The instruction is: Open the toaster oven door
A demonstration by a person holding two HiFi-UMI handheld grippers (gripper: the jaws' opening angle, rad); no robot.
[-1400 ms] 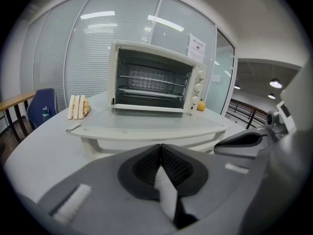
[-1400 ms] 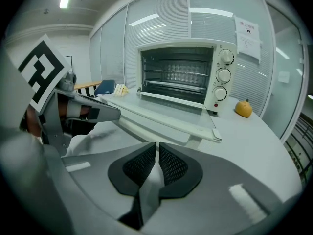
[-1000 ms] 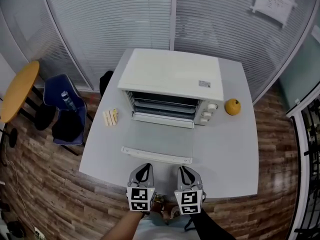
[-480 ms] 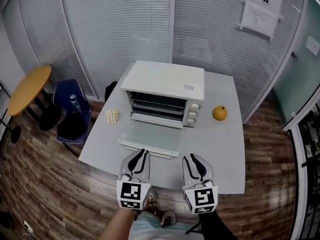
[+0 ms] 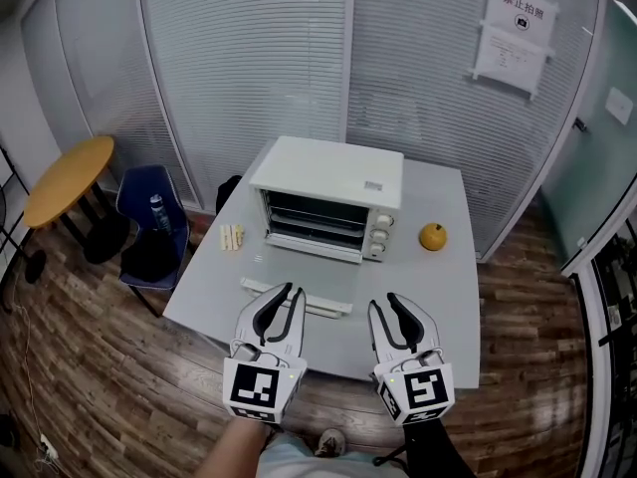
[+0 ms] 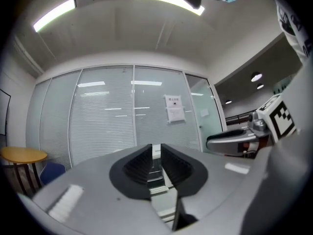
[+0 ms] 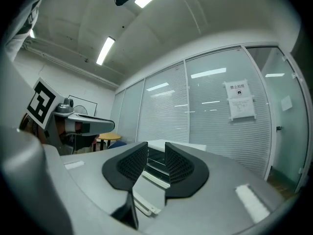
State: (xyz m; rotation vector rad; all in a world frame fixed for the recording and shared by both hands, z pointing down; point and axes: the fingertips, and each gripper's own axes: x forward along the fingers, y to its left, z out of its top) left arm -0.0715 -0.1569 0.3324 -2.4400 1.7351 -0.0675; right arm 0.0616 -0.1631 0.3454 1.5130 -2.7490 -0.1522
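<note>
Toaster oven (image 5: 328, 192) one, orange (image 5: 432, 236) one

The left gripper (image 5: 285, 293) at 7 o'clock and the right gripper (image 5: 387, 303) at 5 o'clock are pointing level, side by side. Both are showing fingers (image 6: 138, 166) apart and empty; the right fingers have just been opening.

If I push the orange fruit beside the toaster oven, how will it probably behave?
The orange fruit looks round, so it would probably roll across the smooth white table. With bare table around it, nothing seems likely to stop it.
</note>
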